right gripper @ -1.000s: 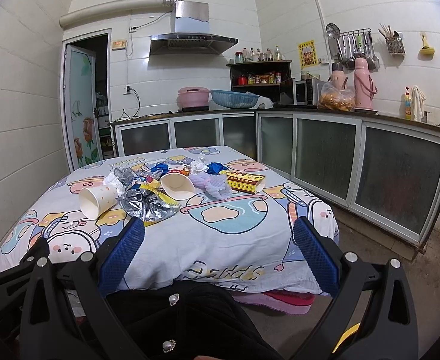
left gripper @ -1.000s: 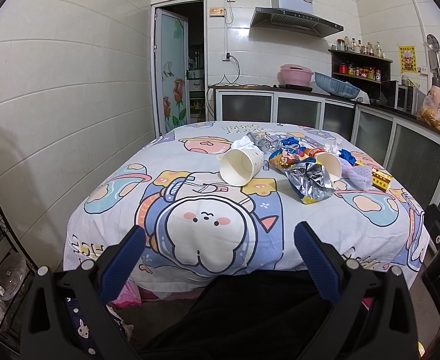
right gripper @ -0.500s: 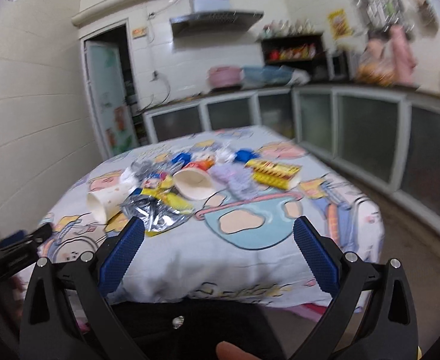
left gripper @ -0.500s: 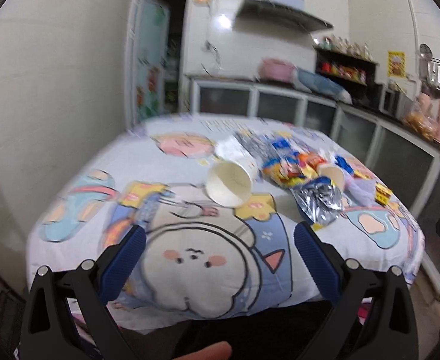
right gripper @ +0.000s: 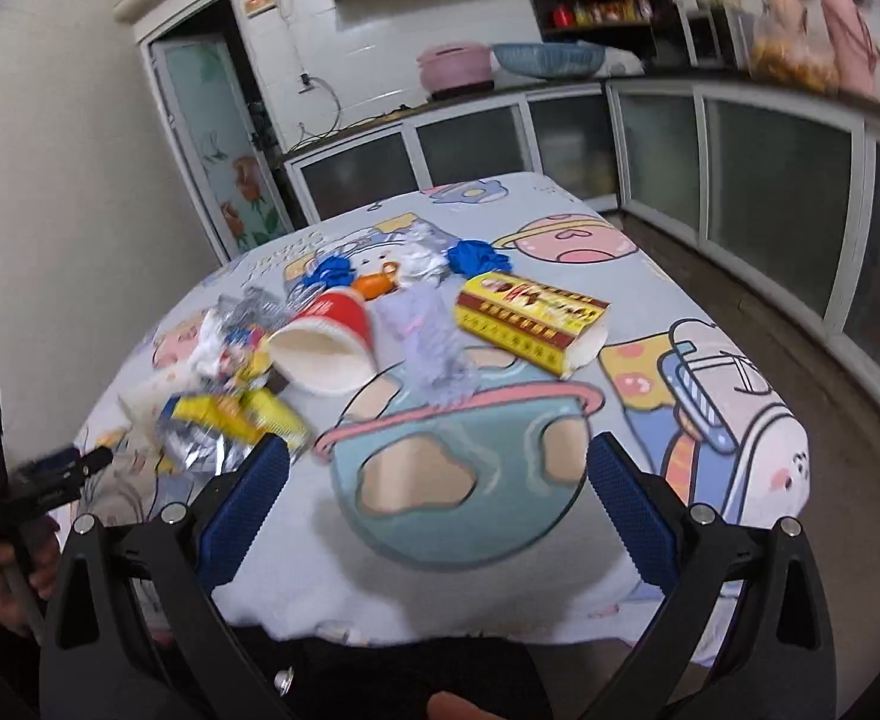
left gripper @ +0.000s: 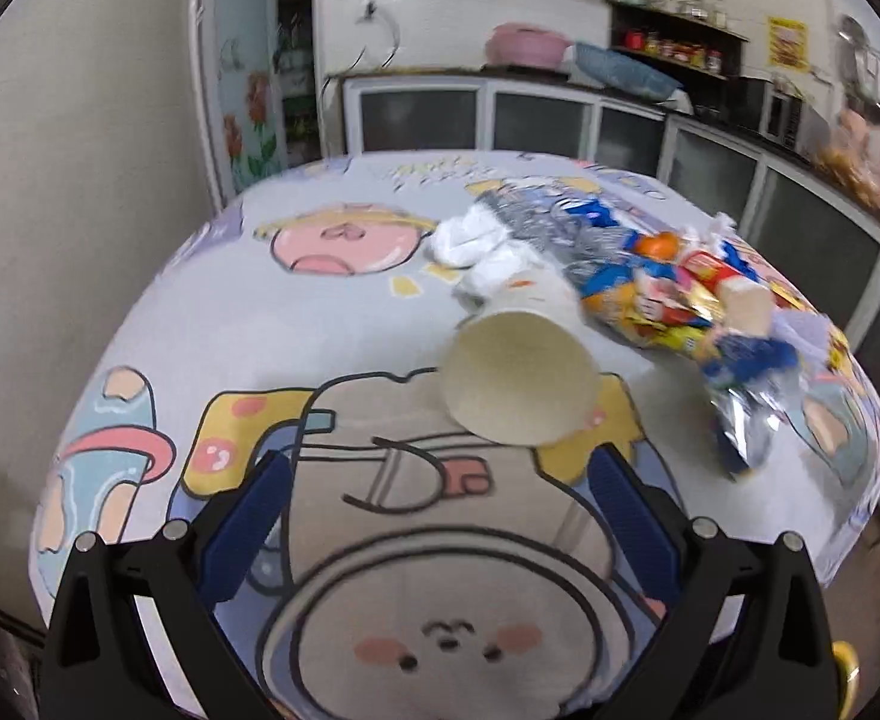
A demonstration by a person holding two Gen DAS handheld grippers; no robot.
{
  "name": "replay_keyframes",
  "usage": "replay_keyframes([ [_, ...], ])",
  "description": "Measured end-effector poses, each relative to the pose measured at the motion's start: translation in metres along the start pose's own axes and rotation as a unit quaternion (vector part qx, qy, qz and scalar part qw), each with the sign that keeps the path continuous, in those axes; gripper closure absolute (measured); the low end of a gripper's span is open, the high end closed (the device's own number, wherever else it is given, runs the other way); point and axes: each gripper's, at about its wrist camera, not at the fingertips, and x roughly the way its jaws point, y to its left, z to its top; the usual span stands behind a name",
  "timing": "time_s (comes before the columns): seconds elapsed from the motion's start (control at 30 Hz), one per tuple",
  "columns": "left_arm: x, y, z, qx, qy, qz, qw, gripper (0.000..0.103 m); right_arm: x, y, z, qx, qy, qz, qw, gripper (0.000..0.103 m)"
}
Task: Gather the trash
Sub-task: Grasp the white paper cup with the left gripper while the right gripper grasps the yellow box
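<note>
A white paper cup [left gripper: 520, 381] lies on its side on the cartoon tablecloth [left gripper: 296, 324], its mouth facing my open left gripper [left gripper: 434, 489], which hovers just short of it. Behind it are crumpled white tissue [left gripper: 469, 240], colourful snack wrappers [left gripper: 643, 300] and a silver foil bag [left gripper: 745, 414]. In the right wrist view a red paper cup [right gripper: 332, 342] lies tipped over beside a clear plastic wrapper [right gripper: 434, 336] and a yellow-red carton [right gripper: 529, 321]. My right gripper [right gripper: 437, 480] is open above the cloth, nearer than the trash.
Kitchen cabinets [right gripper: 733, 180] run along the right and far sides, with a gap of floor [right gripper: 829, 372] between them and the table. A tiled wall [left gripper: 80, 180] stands close on the left. A hand [right gripper: 8, 570] holding the left gripper shows at the lower left.
Both grippers have moved forward and over the table; the trash now looks much larger and closer. Both stay open and hold nothing.
</note>
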Motion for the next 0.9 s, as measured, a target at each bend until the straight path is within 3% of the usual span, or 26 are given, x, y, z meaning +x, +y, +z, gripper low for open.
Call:
replay_keyframes([
  [0.17, 0.015, 0.008, 0.012, 0.008, -0.005, -0.020, 0.9998, 0.008, 0.030, -0.032, 0.017, 0.020, 0.006, 0.015, 1.000, 0.008],
  [0.3, 0.030, 0.008, 0.021, 0.027, 0.001, 0.004, 0.9996, 0.008, 0.055, -0.048, 0.029, 0.032, 0.024, 0.016, 0.999, 0.008],
  [0.37, 0.041, 0.011, 0.027, 0.022, 0.011, 0.003, 0.9997, 0.008, 0.064, -0.052, 0.033, 0.045, 0.024, 0.032, 0.998, 0.008],
  [0.6, 0.064, 0.014, 0.039, 0.017, 0.023, 0.003, 0.9996, 0.007, 0.089, -0.059, 0.046, 0.048, 0.042, 0.021, 0.998, 0.008],
  [0.9, 0.086, 0.004, 0.047, 0.037, 0.035, 0.000, 0.9987, 0.008, 0.114, -0.074, 0.052, 0.106, 0.069, 0.061, 0.990, 0.008],
])
